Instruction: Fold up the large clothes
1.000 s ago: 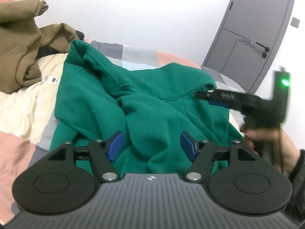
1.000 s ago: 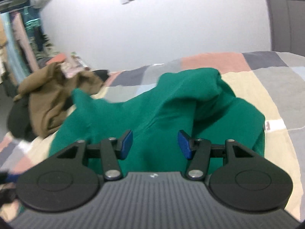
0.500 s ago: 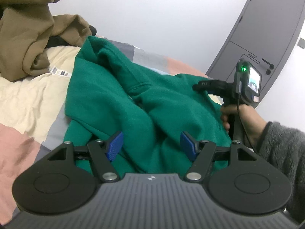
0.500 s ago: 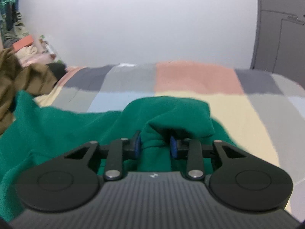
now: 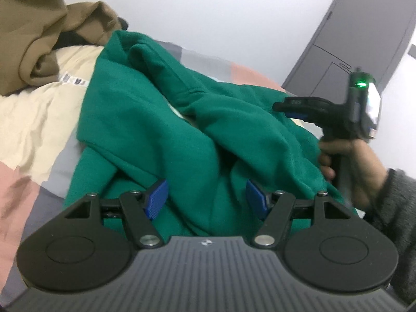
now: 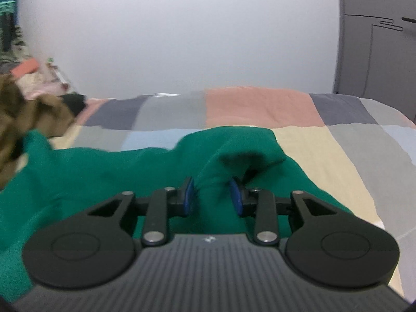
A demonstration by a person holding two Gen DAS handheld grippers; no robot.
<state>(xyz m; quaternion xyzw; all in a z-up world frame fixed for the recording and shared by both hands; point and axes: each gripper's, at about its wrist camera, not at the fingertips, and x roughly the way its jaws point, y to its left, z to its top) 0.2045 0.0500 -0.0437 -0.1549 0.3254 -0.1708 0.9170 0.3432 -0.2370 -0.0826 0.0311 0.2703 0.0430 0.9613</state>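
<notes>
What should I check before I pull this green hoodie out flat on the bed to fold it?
1. Right gripper pinches a bunch of the green hoodie: ok.
2. Left gripper has hold of fabric: not ok, jaws wide apart over the hoodie, pads not pressing.
3. Hoodie lies flat: not ok, crumpled in thick folds.
4. Brown garment is apart from the hoodie: cannot tell, its edge lies close by the far sleeve.
5. Bare patchwork bedcover past the hoodie: ok.
</notes>
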